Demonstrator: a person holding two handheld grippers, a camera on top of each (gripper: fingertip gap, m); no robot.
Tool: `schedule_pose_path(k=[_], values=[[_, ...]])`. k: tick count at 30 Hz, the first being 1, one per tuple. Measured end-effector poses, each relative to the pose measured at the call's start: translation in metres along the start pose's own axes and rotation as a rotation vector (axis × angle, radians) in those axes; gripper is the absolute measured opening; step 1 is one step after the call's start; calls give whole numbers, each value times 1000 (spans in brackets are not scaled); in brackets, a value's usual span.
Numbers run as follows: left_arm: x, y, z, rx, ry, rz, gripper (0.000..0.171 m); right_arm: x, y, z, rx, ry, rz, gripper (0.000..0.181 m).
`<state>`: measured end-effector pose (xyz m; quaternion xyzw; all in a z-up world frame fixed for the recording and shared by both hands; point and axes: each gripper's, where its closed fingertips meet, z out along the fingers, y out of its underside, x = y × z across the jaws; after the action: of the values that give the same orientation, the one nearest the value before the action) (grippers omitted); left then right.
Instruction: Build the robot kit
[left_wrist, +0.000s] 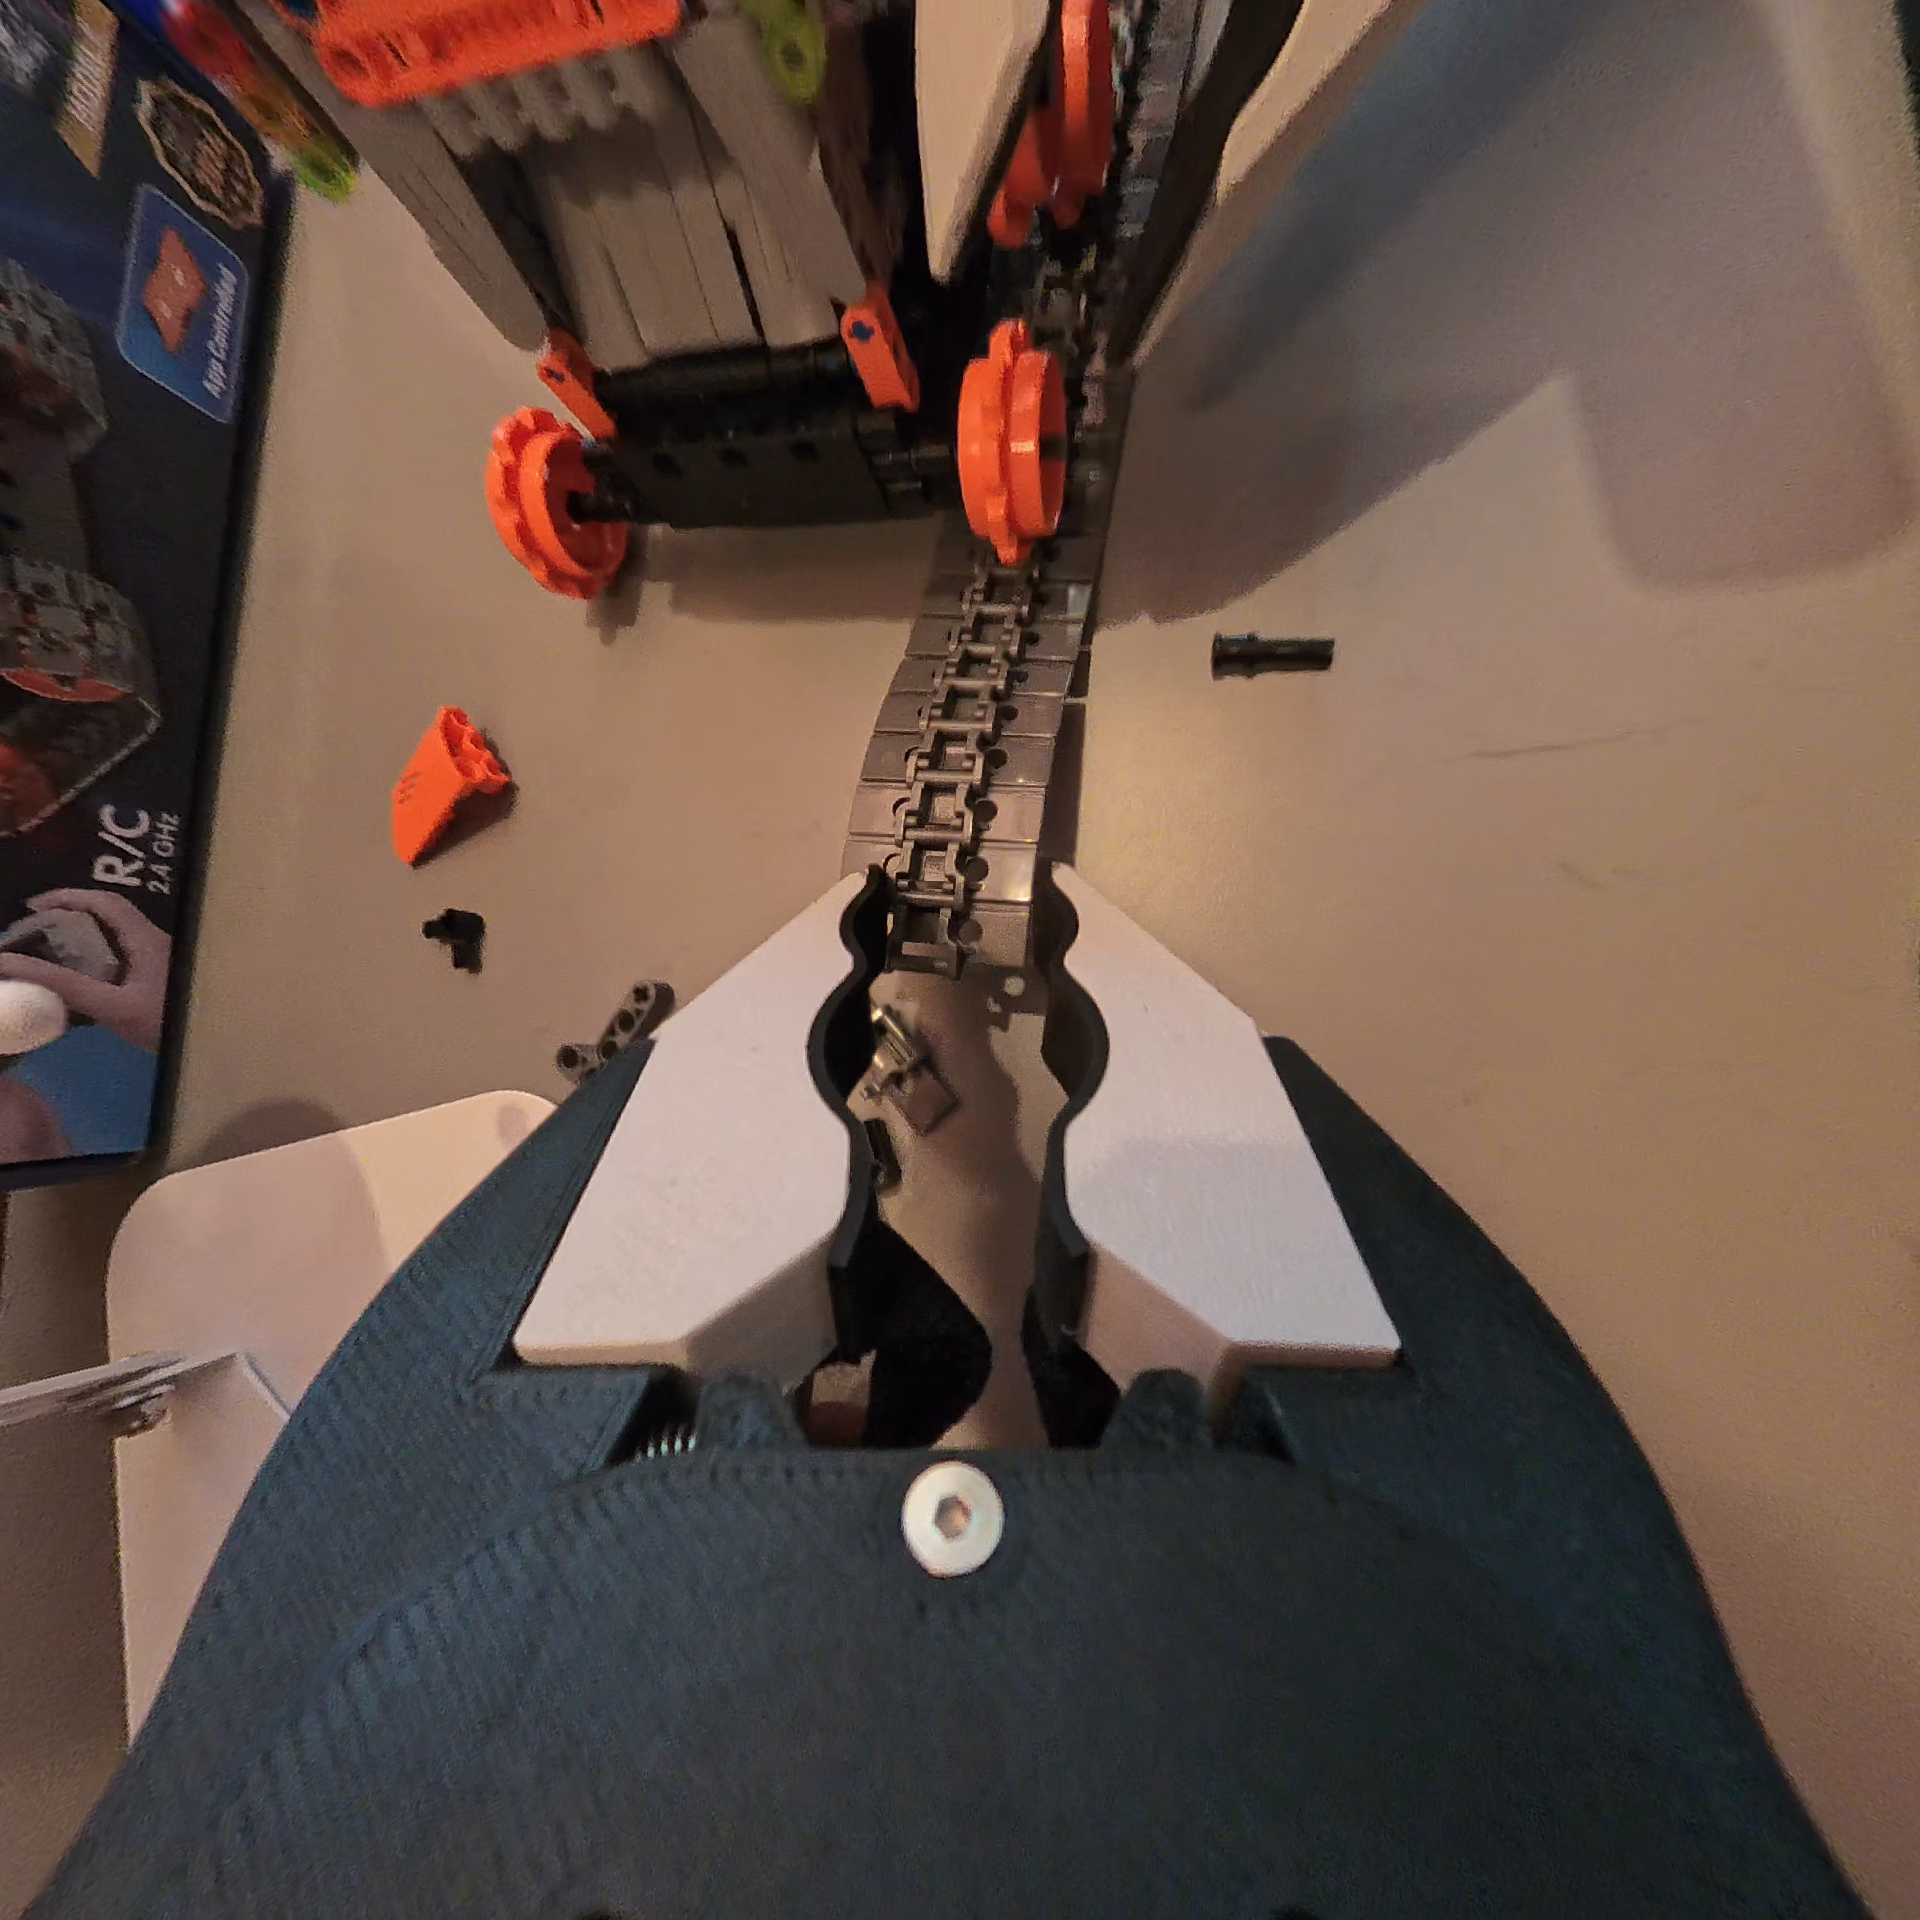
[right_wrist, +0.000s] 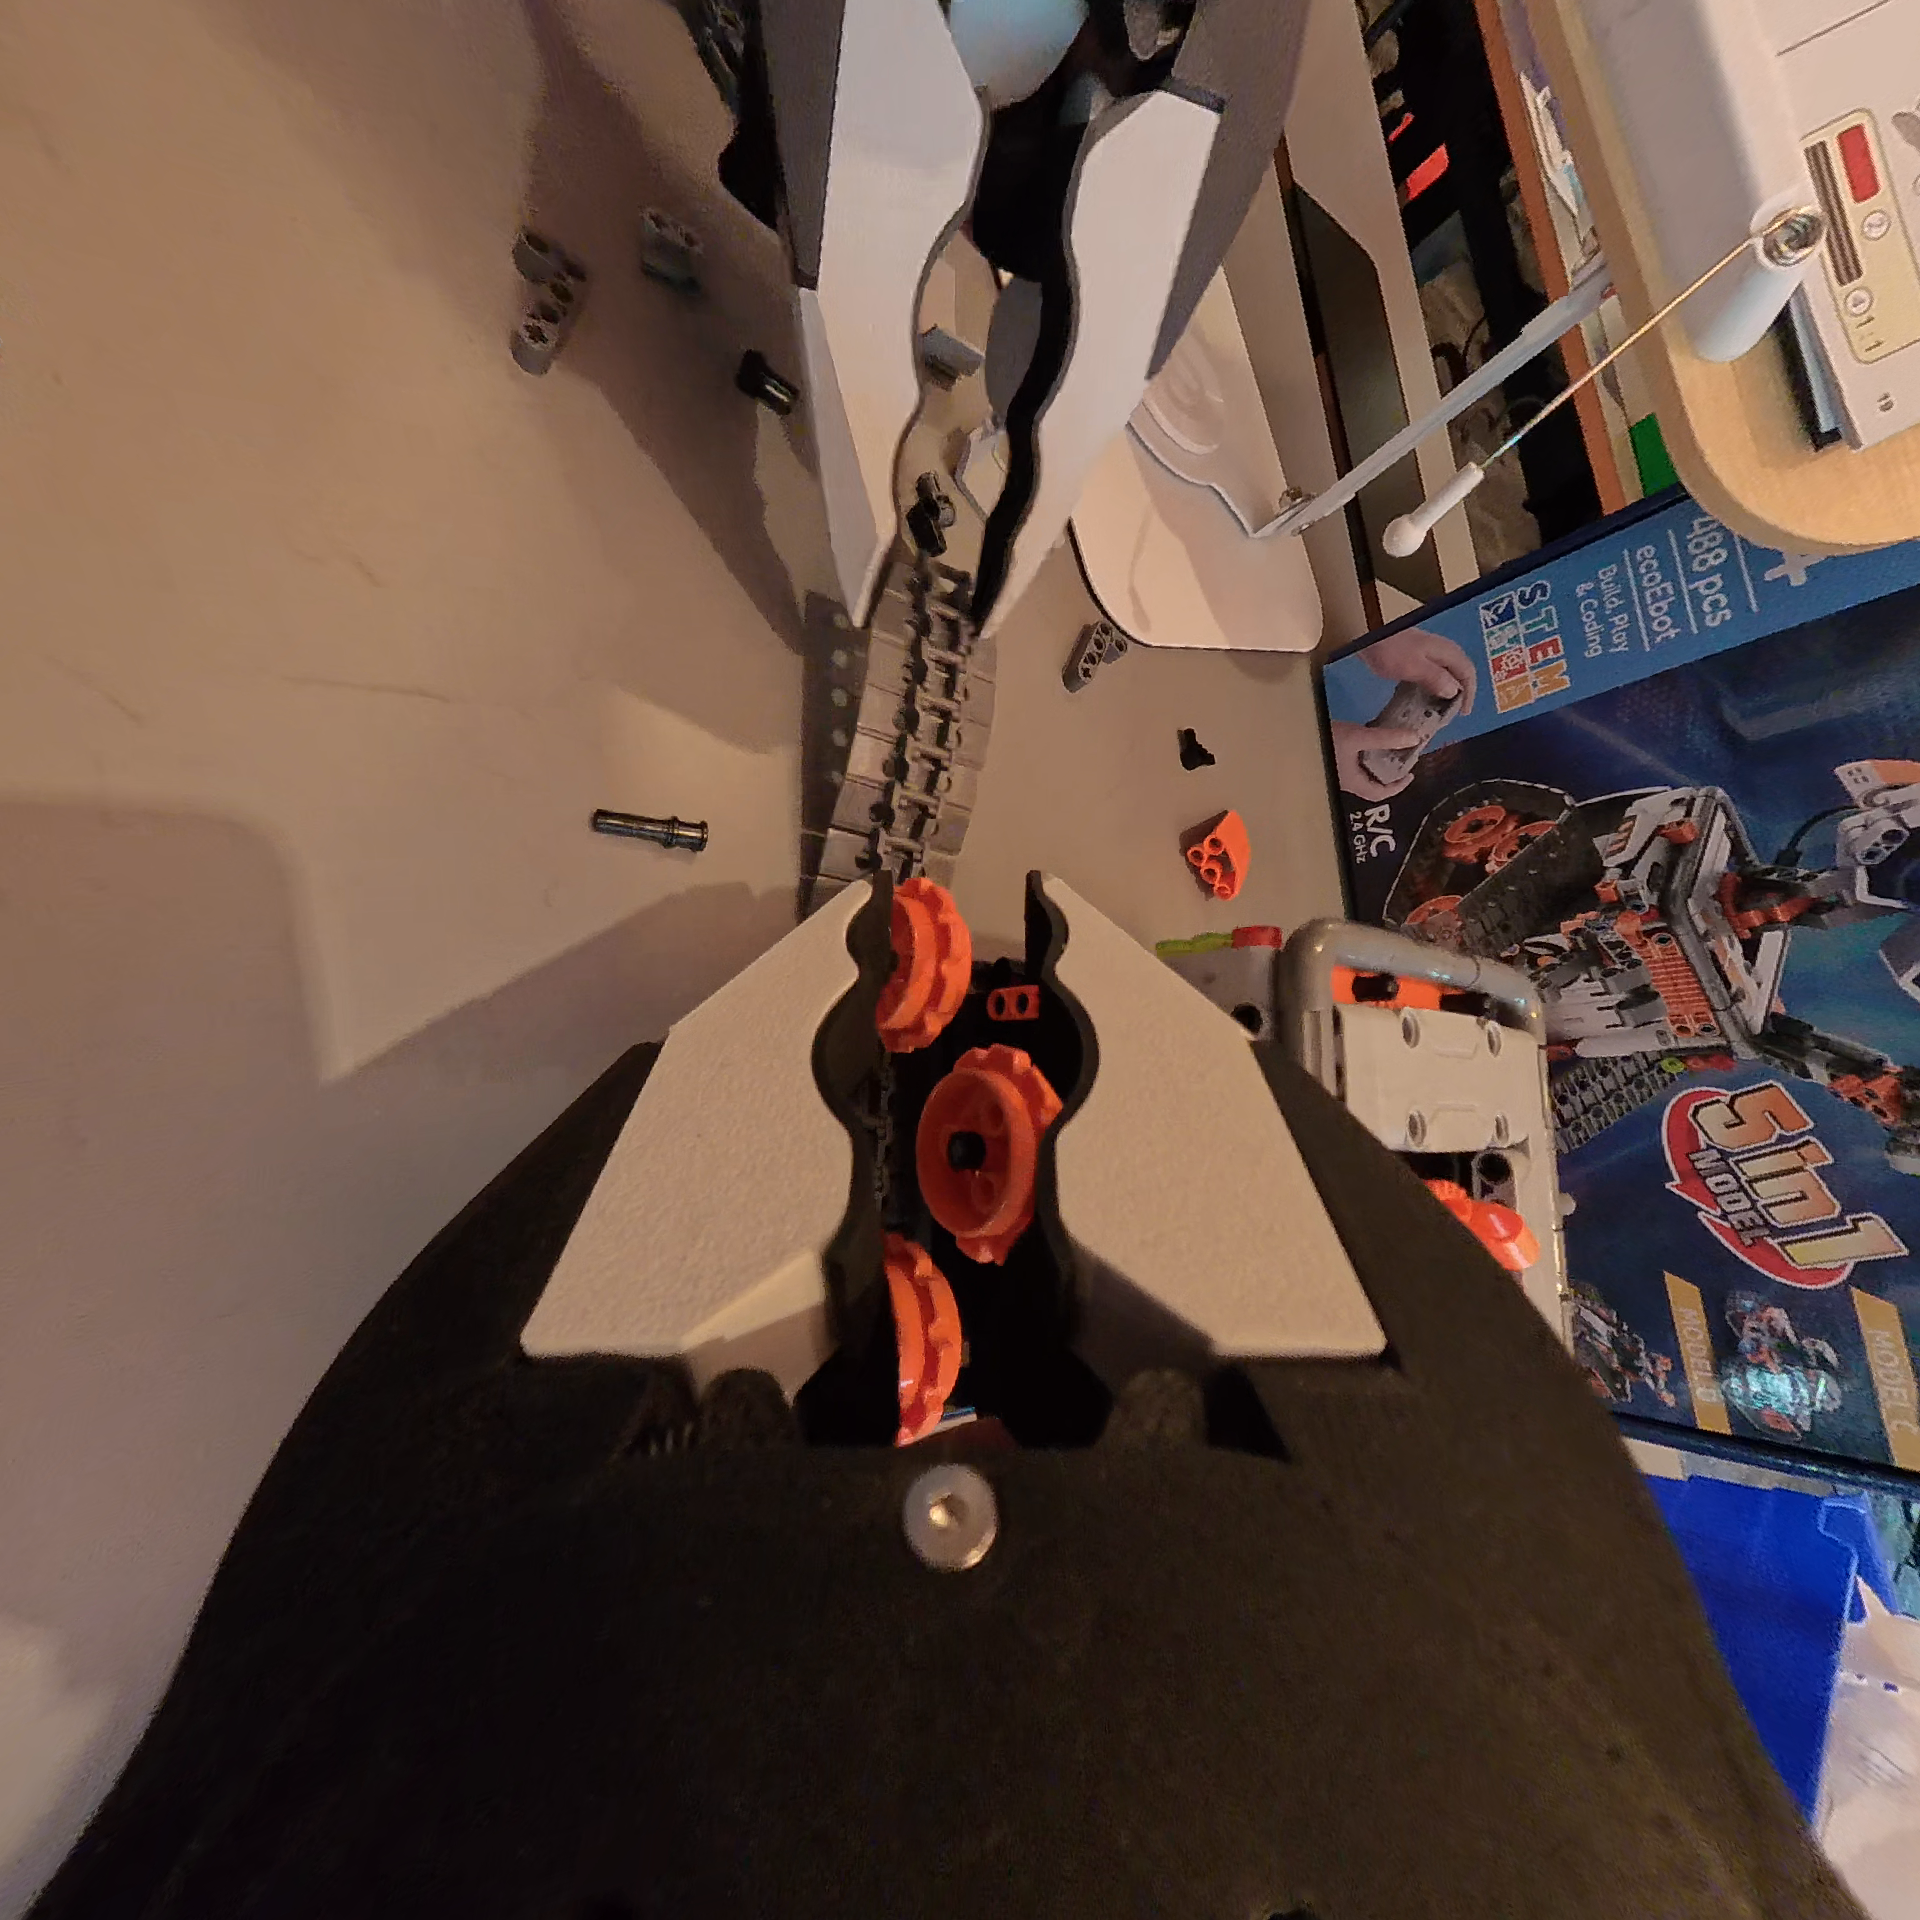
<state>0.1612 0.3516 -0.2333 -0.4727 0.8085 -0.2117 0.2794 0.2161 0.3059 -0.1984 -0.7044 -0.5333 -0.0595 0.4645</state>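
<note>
On the beige table (left_wrist: 1455, 935), at the far left of my left wrist view, I see a dark blue toy box (left_wrist: 94, 644) lying flat. Just right of it sit a loose orange wedge brick (left_wrist: 447, 784), a small black connector (left_wrist: 457, 935) and a grey beam piece (left_wrist: 613, 1029). Beyond them stands the grey and black model vehicle (left_wrist: 707, 312), with orange sprocket wheels (left_wrist: 556, 499) at its near end. A grey tread chain (left_wrist: 961, 748) runs from the vehicle's right sprocket toward me, and my left gripper (left_wrist: 961, 914) is clamped on its near end; loose links lie between the fingers (left_wrist: 727, 1122) further back. A black pin (left_wrist: 1273, 652) lies apart on the right.

In the right wrist view, my right gripper (right_wrist: 951, 904) is closed around the vehicle's track side, its orange wheels (right_wrist: 982, 1143) between the pads, with the chain stretching away to the other gripper. Right of that are the vehicle's white body (right_wrist: 1423, 1070) and the box.
</note>
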Motion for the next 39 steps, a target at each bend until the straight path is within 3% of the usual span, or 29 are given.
schedule_pose_path(k=[16, 31, 39], values=[[-1, -48, -13, 97, -8, 39, 27, -4, -10, 3, -59, -28, -34, 32], [-4, -75, -8, 91, -2, 111, 27, 1, -14, 4, -37, 15, 53, 35], [-5, -85, -2, 92, 5, 104, 26, 8, -4, 10, -108, 109, 166, 18]])
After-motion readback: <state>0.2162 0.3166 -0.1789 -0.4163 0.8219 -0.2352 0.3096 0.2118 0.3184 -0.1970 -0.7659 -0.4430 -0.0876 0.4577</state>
